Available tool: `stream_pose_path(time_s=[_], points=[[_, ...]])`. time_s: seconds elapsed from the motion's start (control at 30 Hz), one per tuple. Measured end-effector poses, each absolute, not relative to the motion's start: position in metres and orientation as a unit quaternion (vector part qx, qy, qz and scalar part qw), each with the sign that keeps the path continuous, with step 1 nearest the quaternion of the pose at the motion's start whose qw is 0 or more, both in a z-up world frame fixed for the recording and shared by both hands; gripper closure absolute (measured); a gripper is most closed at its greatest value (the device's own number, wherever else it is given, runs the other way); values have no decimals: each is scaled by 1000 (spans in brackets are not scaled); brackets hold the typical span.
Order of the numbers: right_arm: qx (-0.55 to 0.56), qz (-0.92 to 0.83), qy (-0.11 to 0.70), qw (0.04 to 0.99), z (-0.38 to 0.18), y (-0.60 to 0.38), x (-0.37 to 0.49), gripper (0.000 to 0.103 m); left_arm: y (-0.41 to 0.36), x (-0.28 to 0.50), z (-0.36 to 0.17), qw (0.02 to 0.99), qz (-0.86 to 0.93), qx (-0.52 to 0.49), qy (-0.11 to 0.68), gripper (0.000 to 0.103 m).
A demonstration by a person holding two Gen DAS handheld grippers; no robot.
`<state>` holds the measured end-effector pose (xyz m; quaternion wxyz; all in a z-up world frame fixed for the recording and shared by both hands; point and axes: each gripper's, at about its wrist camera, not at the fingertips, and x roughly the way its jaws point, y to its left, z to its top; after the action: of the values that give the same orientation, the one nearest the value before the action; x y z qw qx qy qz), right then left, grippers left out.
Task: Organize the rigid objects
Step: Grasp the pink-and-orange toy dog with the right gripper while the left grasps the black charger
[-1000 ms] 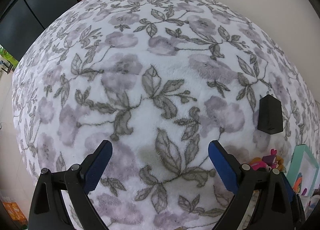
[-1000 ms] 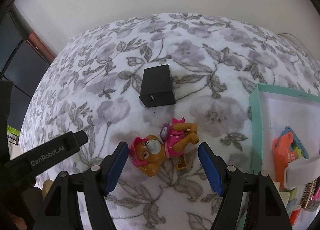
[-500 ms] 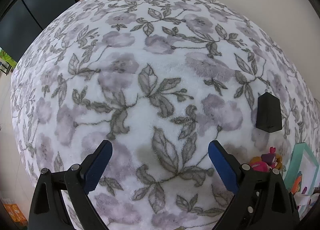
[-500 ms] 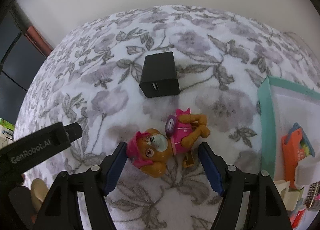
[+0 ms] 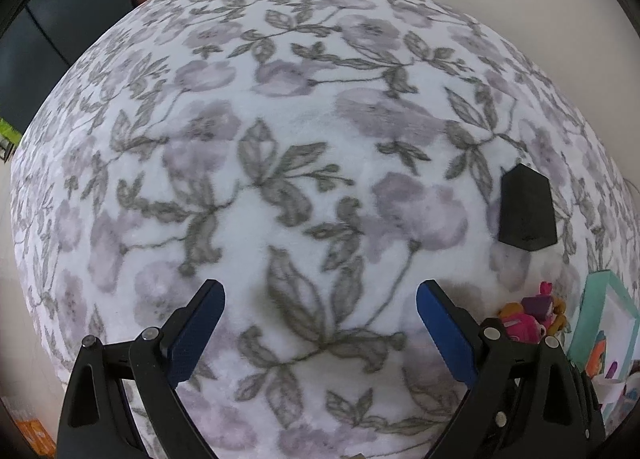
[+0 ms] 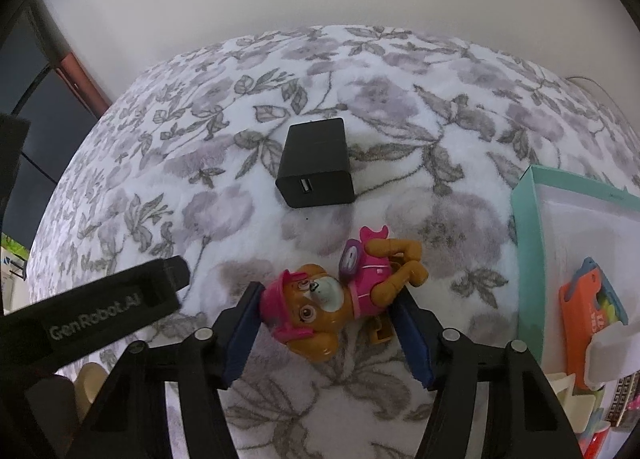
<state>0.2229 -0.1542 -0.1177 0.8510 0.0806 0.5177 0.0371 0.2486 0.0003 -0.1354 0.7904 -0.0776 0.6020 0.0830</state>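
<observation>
A toy dog in a pink cap and vest lies on its side on the floral blanket. My right gripper straddles it and its jaws are closing, the blue pads right at the cap and the legs. A black USB charger lies just beyond the toy. My left gripper hangs open over bare blanket with nothing between its fingers. In the left wrist view, the charger and the toy sit off to the right.
A teal box with an orange item and several other small things stands at the right. The left gripper's body reaches in from the left of the right wrist view. A pale wall runs behind the blanket; dark furniture is at the far left.
The right gripper has come down around the toy dog and its jaws have narrowed towards it. The left gripper has stayed open in about the same place.
</observation>
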Motion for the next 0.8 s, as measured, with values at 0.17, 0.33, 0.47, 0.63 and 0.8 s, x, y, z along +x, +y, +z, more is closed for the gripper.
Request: stream_pose_path(time_s=[0.17,0.33,0.47,0.63,0.8], points=[[85,13,508,857,-115,-173,222,37,-17,254,-133,802,62,-70,590,6],[95,3,480,872,-101,-190,223,37,-30,263,-125,815,37,-78,573,6],[77,-21,459,885,-87,-201,222,37,-38,271,-118,824,16,-92,559,6],[82,-56,436,895,-72,-229,218,37,-50,280,-114,837,-13,-87,539,6],[96,-70,425,897,-64,-248,211,37,-72,280,-111,855,-39,-58,514,6]])
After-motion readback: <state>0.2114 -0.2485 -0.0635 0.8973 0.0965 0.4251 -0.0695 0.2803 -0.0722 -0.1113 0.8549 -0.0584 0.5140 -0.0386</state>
